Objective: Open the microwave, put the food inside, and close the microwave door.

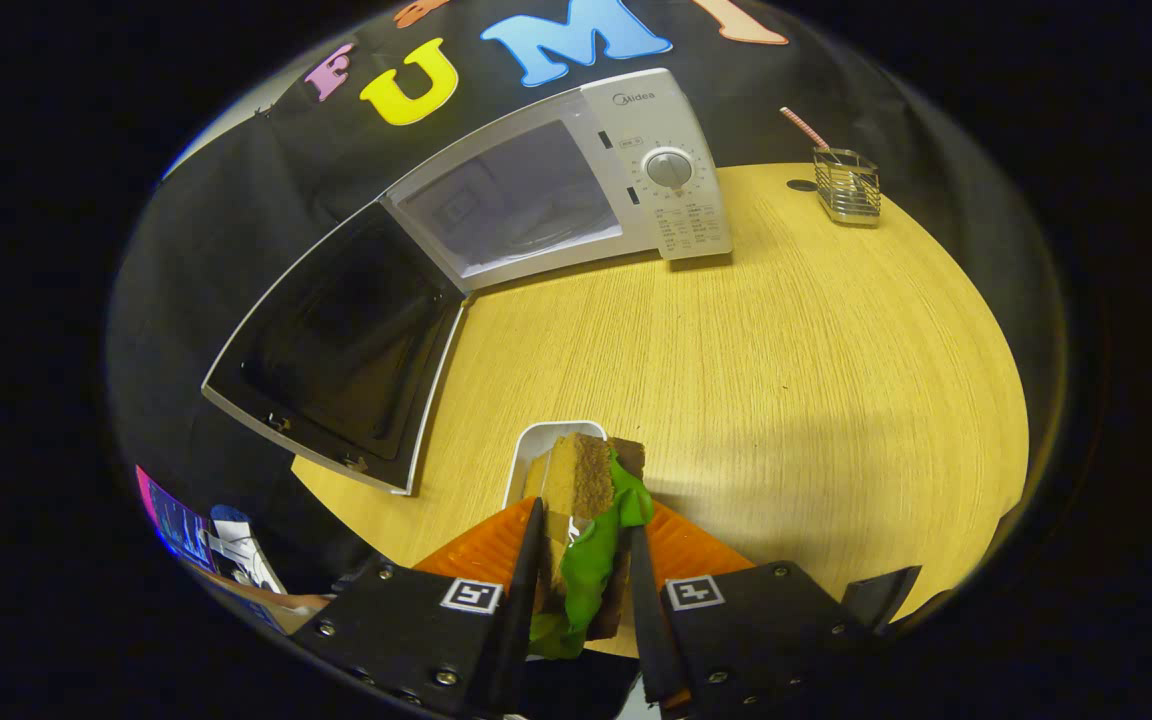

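Wood-grain table (786, 380) under black booth cloth, round-fronted, lit warm. At 12 o'clock from the tool, at the far edge of the table: white microwave (576, 185), cavity exposed, control dial (669, 168) on its right-hand panel. Door (336, 350) swung fully open toward 10 o'clock, dark inner face turned up toward the camera, hinged at the cavity's left side. At 1 o'clock, far back and well apart from the microwave: small wire holder (847, 186) with a striped pink straw (804, 127) leaning out of it, a dark round spot on the table just beside it.

Close in, tool (584, 590) pinching a sandwich (591, 530), both fingers pressed against its sides; brown bread layers, pale filling, green leaf hanging down between the fingers. Sandwich raised above a white tray (536, 445), just ahead of the fingertips at 12 o'clock. Orange surface (481, 545) spreading behind both fingers; exact form hard to tell. At 9 o'clock, off the table's edge, some coloured clutter, too small to make out.
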`<action>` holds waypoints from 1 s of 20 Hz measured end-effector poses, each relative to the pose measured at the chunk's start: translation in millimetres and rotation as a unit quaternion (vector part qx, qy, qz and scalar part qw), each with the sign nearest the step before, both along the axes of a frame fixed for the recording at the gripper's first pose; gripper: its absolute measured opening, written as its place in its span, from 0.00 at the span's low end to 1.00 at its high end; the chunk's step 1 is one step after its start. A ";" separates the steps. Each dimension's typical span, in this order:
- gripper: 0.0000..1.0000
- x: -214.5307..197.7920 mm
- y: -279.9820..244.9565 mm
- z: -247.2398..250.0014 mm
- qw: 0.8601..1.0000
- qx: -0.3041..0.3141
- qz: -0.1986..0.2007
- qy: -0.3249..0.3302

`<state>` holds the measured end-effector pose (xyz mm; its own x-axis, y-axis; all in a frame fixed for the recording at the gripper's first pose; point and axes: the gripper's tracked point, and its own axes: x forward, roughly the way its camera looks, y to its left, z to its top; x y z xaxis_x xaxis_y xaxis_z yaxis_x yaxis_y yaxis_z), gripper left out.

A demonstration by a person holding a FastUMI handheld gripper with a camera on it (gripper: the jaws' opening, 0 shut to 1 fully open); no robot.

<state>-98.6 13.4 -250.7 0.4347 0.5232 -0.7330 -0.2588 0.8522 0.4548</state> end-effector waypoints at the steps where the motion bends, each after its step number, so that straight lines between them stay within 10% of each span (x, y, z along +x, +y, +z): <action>1: 0.32 -0.3 2.3 2.6 1.000 0.005 -0.007 0.009; 20: 0.31 69.7 86.4 109.7 0.988 0.084 -0.103 -0.084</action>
<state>-28.9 99.8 -141.0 0.6535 0.5183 -0.5517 -0.1715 0.8112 0.5590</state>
